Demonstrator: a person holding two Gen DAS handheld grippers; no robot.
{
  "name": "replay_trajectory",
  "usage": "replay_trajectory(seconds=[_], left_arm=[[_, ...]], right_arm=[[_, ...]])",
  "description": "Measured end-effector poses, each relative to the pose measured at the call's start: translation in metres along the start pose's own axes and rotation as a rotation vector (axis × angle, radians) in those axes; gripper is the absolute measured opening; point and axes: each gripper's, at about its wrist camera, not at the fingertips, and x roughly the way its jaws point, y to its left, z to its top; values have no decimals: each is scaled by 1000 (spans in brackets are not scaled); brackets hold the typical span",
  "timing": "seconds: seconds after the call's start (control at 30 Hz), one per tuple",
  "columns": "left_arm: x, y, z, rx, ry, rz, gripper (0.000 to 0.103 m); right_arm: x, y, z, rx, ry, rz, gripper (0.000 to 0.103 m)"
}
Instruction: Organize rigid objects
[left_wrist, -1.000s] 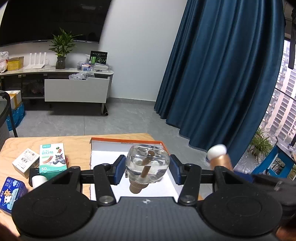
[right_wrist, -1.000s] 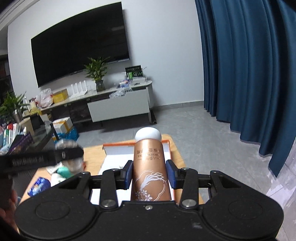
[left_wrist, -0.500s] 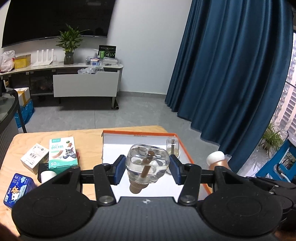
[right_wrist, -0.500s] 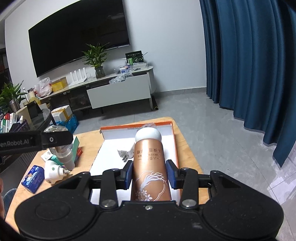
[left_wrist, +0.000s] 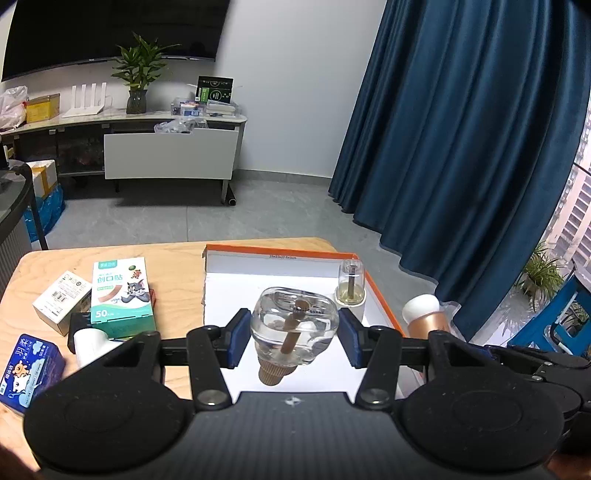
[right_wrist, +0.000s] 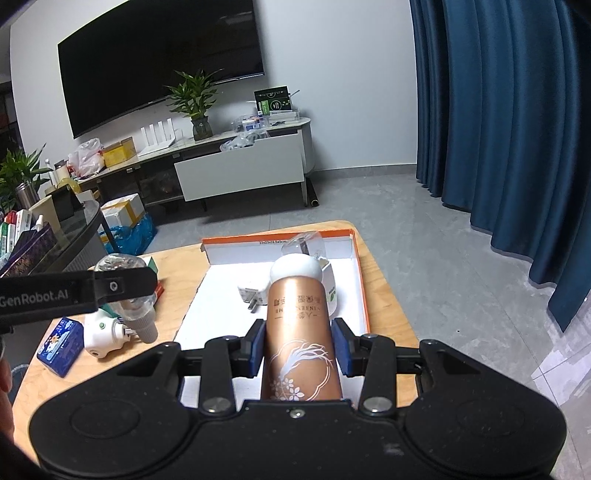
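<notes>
Left gripper (left_wrist: 293, 338) clamps glass bottle (left_wrist: 294, 325), neck down. Right gripper (right_wrist: 299, 347) clamps copper bottle (right_wrist: 301, 332), long axis forward. Both above tray (right_wrist: 360, 280); right probably nearer.

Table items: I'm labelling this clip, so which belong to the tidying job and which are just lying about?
Job:
- clear refill bottle, held in the left tool
- copper bottle, held in the right tool
- orange-edged box
- plug-in vaporizer standing inside the box
- white plug inside the box

Lying about:
- green bandage box
- blue packet
- TV, curtain
</notes>
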Motion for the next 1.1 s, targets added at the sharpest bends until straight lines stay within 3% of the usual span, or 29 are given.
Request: replay_trajectory(seconds=[1.1], left_arm=[[13,2,-2,-8,32,17,52]], right_arm=[[15,10,5,-19,38,-36,48]])
